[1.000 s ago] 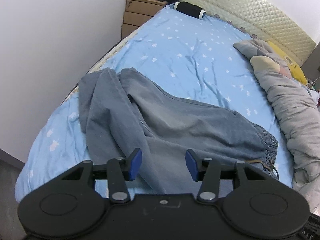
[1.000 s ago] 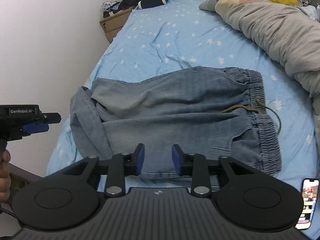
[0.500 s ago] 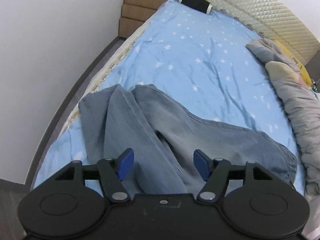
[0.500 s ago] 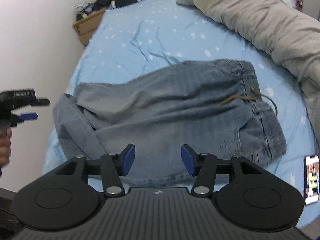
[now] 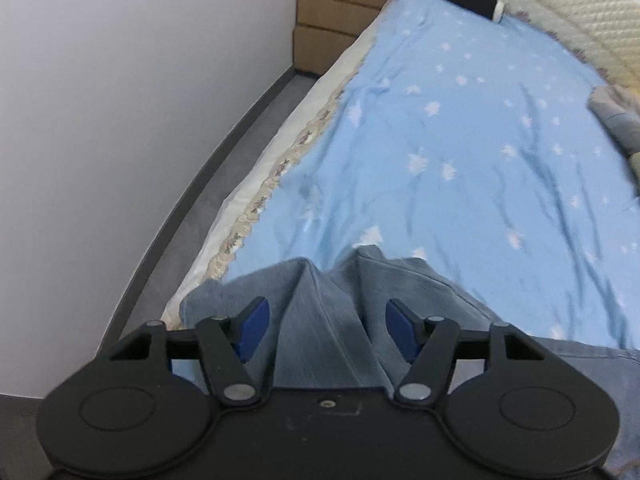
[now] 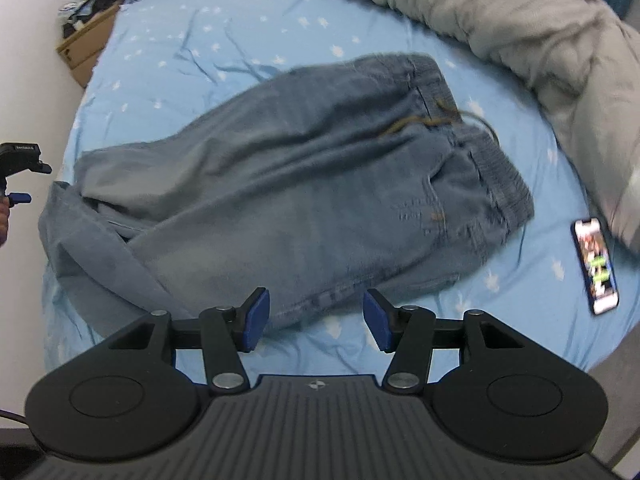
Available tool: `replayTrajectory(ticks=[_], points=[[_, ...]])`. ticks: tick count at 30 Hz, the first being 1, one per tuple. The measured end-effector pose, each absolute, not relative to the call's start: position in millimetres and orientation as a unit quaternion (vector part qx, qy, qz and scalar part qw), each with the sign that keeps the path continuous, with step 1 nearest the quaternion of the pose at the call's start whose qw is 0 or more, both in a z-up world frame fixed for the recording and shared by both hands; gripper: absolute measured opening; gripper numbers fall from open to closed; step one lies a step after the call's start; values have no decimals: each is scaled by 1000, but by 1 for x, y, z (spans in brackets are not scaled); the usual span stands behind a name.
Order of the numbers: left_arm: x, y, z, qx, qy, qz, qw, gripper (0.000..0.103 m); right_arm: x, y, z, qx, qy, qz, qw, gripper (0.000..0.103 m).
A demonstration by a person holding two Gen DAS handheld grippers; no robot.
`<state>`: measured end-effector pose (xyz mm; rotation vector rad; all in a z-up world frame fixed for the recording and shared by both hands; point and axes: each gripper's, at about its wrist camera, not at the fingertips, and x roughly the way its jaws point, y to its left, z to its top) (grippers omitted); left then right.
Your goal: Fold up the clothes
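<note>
- Far left of the right wrist view, the left gripper (image 6: 18,184) hangs off the bed's (image 6: 168,32) edge; its own camera shows both pads spread wide over bunched leg fabric, nothing between them.
- Centre, the jeans (image 6: 288,184) sprawl across the sheet, leg ends doubled over leftward, waistband (image 6: 492,168) right. Denim: heavy, floppy, grippy. I'd pinch hems or waistband.
- Below, the right gripper (image 6: 316,320) gapes empty.
- Right, a phone (image 6: 596,268).

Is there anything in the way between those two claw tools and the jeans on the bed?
Nothing visible. The left gripper hangs open over the jeans' leg end; the right gripper is open at their near edge. The phone lies off to the side.
</note>
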<state>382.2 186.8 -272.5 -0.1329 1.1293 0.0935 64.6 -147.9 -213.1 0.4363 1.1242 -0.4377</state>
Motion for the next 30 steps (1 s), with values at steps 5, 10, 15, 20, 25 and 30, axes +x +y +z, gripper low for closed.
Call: replayTrajectory(ticks=[5,10,15,20,25,30], points=[[405,192,-303,-38,578,63,813,36,65,-143,-223,207,533,-211,793,54],[388,196,-290,-47,562,51,825,7,66,-145,-211,216,521,-216,797,54],[352,209,-241,-98,516,52,849,6,72,-156,-203,229,506,-216,803,54],[284,240,-176,-153,464,51,871,5,80,-166,-193,214,496,-208,816,49],[211,282,-140,-221,434,95,868,5,82,-182,-183,221,481,-216,820,49],[140,317,-151,-269,439,161,842,5,80,-196,-185,243,475,-227,814,49]])
